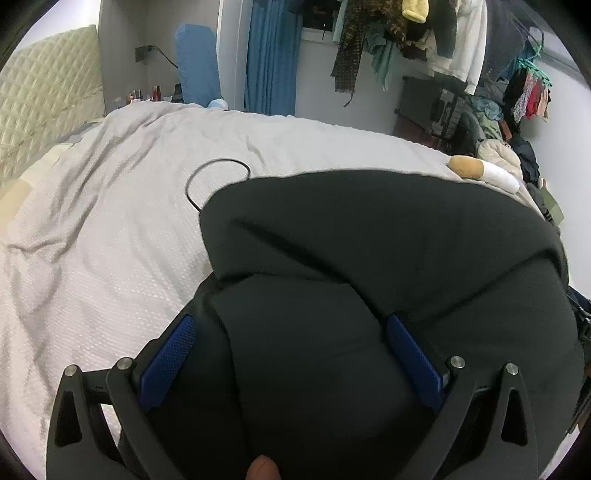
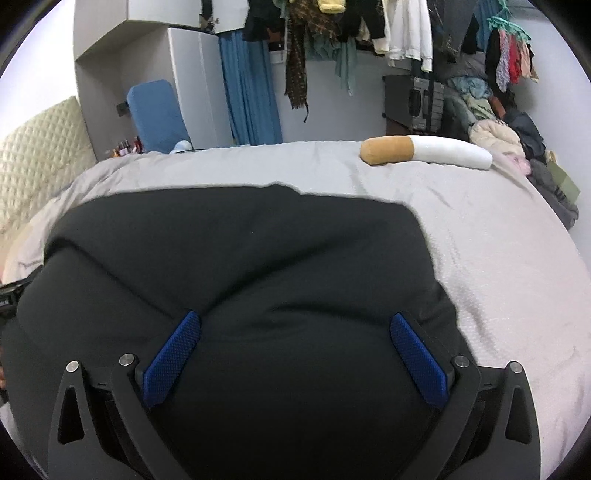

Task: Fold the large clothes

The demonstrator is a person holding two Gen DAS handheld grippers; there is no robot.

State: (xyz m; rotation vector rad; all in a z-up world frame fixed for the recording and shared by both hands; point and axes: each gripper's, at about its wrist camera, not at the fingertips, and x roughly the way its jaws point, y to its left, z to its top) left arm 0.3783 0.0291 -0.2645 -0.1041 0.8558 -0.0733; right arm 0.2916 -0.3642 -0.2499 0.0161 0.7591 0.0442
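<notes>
Black fabric, a large garment (image 1: pixel 369 236), lies spread on the grey bedspread (image 1: pixel 110 221) and fills the near part of both wrist views. In the right wrist view the garment (image 2: pixel 240 258) sits on the near-left part of the bedspread (image 2: pixel 498 258), far edge running roughly straight across, right edge slanting toward the gripper.

Left gripper (image 1: pixel 291 332): jaws wide apart, blue pads (image 1: pixel 170 354) on either side of a raised fold of the black cloth. The fold sits between the fingers; can't tell whether the pads actually touch it. Nothing pinched. A folded-over layer crosses the garment just ahead of the fingers.

Right gripper (image 2: pixel 295 330): also spread wide, blue pads (image 2: pixel 173 350) resting over the black cloth, which bulges up between them. No clamp on the fabric.

Thin black cable (image 1: pixel 218 173) loops on the bedspread just beyond the garment's left far corner, one end running under the cloth edge. Cigarette-shaped pillow (image 2: pixel 424 151) lies near the far edge of the bed, apart from the garment. Quilted cream headboard (image 1: pixel 48 99) at the left. Blue curtain (image 2: pixel 251 96) and hanging clothes (image 2: pixel 388 29) along the back wall, a heap of clothes (image 2: pixel 495 122) at the far right.
</notes>
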